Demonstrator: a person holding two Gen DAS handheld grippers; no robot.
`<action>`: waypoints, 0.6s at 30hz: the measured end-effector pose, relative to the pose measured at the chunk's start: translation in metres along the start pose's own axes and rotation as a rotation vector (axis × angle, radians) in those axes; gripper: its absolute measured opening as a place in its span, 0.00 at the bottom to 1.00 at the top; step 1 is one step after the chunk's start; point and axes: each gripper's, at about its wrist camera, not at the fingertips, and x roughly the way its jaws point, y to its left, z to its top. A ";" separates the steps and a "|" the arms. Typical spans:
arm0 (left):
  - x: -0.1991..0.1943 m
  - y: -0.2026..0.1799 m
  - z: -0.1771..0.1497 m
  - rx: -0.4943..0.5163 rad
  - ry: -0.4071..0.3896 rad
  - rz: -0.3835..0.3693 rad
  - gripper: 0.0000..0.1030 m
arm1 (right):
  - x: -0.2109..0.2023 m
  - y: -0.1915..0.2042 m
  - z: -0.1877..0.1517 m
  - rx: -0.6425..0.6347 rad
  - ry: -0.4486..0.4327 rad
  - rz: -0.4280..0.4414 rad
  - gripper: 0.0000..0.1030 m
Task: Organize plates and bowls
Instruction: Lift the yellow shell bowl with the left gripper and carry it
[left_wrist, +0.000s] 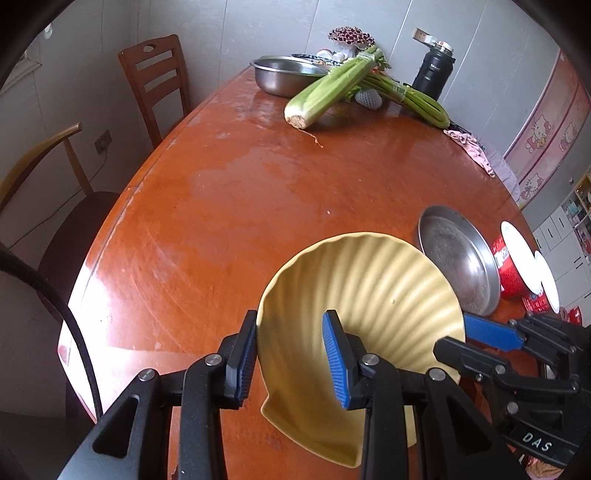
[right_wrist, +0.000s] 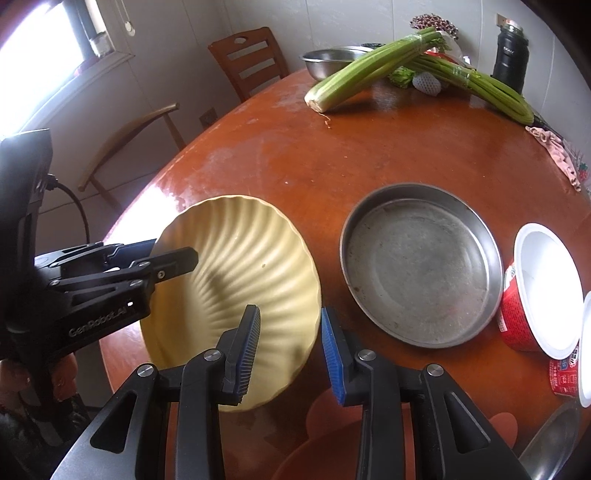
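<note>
Round wooden table (left_wrist: 221, 206) by a wall; yellow bowl (left_wrist: 369, 295) tilted above its near edge, both grippers clenched on its rim, 1 each side: left gripper (left_wrist: 291, 354), right gripper (right_wrist: 290, 350); steel pan (right_wrist: 417, 266) just beside; red cup (right_wrist: 532, 295) beyond; celery (left_wrist: 332, 88), steel bowl (left_wrist: 284, 74) far side.
</note>
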 end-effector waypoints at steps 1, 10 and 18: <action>0.001 0.001 0.002 -0.001 0.000 0.002 0.34 | 0.001 0.001 0.002 0.006 -0.001 0.004 0.34; 0.015 0.005 0.027 -0.012 -0.012 0.038 0.34 | 0.009 -0.001 0.011 0.059 -0.016 0.023 0.35; 0.027 0.005 0.045 0.004 -0.015 0.061 0.34 | 0.015 -0.003 0.014 0.089 -0.015 0.036 0.35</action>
